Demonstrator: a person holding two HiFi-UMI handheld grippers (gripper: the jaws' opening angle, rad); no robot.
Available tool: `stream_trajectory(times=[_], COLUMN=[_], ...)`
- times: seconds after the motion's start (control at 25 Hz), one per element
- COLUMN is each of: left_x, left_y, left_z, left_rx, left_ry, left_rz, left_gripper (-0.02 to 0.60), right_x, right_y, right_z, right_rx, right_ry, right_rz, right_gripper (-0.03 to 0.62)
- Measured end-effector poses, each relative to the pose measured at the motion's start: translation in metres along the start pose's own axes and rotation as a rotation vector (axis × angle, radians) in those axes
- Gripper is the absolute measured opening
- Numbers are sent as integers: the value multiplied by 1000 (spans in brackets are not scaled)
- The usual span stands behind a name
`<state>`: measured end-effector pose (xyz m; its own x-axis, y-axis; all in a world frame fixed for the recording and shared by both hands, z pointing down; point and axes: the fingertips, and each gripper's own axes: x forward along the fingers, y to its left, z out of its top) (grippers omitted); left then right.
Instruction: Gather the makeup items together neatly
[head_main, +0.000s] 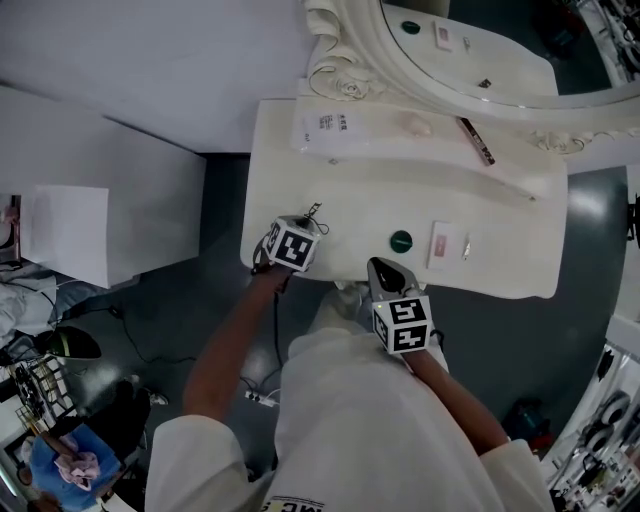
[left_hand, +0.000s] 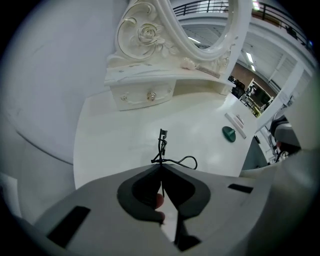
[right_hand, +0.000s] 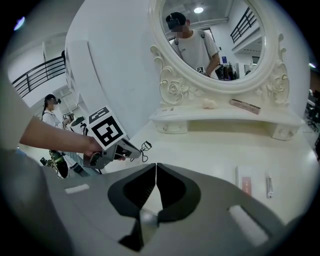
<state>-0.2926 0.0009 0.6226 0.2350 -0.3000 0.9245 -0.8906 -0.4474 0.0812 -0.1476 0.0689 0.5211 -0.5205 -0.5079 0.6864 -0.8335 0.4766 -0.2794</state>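
Observation:
A black eyelash curler (left_hand: 162, 148) sticks out of my left gripper (left_hand: 161, 166), which is shut on its handle above the left front of the white vanity table (head_main: 300, 170). The same curler (right_hand: 144, 148) and left gripper (right_hand: 134, 153) show in the right gripper view. My right gripper (head_main: 379, 266) hangs over the table's front edge, shut with nothing between its jaws. Just beyond it lie a green round item (head_main: 401, 240), a pink and white palette (head_main: 446, 243) and a small slim tube (head_main: 466, 248). On the raised shelf rest a pale sponge (head_main: 418, 125) and a brown stick (head_main: 477, 141).
An oval mirror in an ornate white frame (head_main: 345, 70) stands at the back. A flat white packet (head_main: 332, 126) lies on the shelf's left end, and a small drawer (left_hand: 145, 95) sits below it. The dark floor (head_main: 220, 200) surrounds the table.

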Motion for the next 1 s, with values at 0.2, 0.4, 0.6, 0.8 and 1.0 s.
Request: stream_trajectory(times=[0.2,0.4,0.6,0.8,1.0], left_x=[0,-1,-4,-3,-5], left_y=[-14,-26,-42,-59,-78], left_z=[-2,1,7,9,17], left_rx=[-65,-120,-173,-220,-269], left_ry=[22,11,-8,-11,-33], left_rz=[8,22,26,27,43], left_gripper=[15,15,15,15,15], right_x=[-7,-12,-18,-23,-28], right_y=[-11,-20,-30,-40,-53], right_z=[2,2,2,1,-2], right_rx=[6,7,5,7,11], right_ry=[-11,-15,-22,-21,-15], right_rz=[-13,-20,-21,-26,-38], right_gripper=[9,8,3,3,3])
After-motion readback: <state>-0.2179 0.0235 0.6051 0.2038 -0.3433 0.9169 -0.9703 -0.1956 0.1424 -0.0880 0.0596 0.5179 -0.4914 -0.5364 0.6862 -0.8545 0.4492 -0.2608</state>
